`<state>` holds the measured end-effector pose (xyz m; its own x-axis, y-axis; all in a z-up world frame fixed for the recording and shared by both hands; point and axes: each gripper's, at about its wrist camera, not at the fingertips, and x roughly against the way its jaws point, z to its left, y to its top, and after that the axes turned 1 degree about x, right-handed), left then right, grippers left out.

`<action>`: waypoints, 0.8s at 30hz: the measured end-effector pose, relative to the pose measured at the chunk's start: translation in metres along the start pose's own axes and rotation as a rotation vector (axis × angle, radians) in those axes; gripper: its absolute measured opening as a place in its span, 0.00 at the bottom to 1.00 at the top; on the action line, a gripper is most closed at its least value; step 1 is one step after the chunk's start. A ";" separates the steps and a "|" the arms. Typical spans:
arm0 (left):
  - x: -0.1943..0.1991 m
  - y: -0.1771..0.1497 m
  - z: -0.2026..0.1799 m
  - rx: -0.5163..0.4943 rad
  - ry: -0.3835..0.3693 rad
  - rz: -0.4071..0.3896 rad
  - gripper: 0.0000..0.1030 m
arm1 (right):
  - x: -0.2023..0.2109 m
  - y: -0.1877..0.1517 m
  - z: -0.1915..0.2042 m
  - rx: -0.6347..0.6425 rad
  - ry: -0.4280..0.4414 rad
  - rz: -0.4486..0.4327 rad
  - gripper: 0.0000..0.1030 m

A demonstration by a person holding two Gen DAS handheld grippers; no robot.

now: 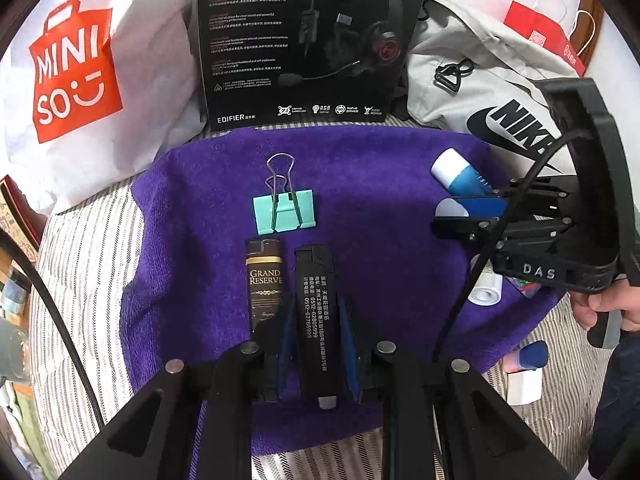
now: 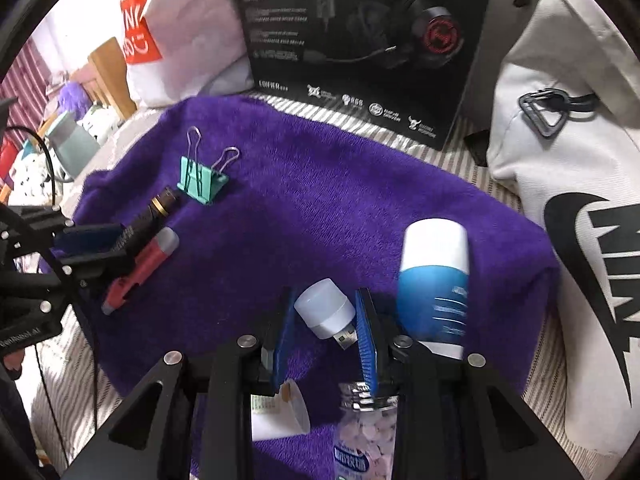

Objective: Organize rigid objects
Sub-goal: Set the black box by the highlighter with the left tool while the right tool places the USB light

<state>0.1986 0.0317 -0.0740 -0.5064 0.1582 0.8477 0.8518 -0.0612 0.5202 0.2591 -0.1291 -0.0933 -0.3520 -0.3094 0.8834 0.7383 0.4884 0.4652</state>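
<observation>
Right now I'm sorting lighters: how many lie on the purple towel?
2: the Grand Reserve lighter next to the binder clip, and the black lighter beside it, inside the left claw.

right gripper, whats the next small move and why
Probably close the right gripper on the small white usb light. The light sits between the two blue fingers with a gap on each side, so nothing is gripped yet. The blue and white bottle stands just outside on the purple towel, so close slowly to avoid nudging it.
</observation>
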 end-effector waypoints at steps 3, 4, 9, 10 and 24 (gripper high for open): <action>-0.002 0.001 0.000 -0.001 -0.001 0.001 0.21 | -0.002 0.000 0.001 0.009 -0.007 -0.003 0.29; -0.003 0.002 0.000 -0.001 -0.002 0.002 0.21 | -0.002 0.001 0.002 0.012 -0.009 -0.003 0.29; -0.005 0.002 0.001 0.000 -0.006 0.006 0.21 | -0.004 0.002 0.005 0.040 -0.030 0.000 0.29; -0.006 0.003 0.001 0.001 -0.007 0.007 0.21 | -0.004 0.002 0.006 0.047 -0.033 0.000 0.29; -0.009 0.003 -0.001 -0.007 -0.017 0.017 0.21 | 0.006 -0.001 -0.003 0.023 0.009 0.014 0.41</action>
<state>0.2054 0.0292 -0.0801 -0.4892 0.1742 0.8546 0.8593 -0.0712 0.5065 0.2575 -0.1340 -0.0884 -0.3362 -0.3100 0.8893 0.7298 0.5111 0.4541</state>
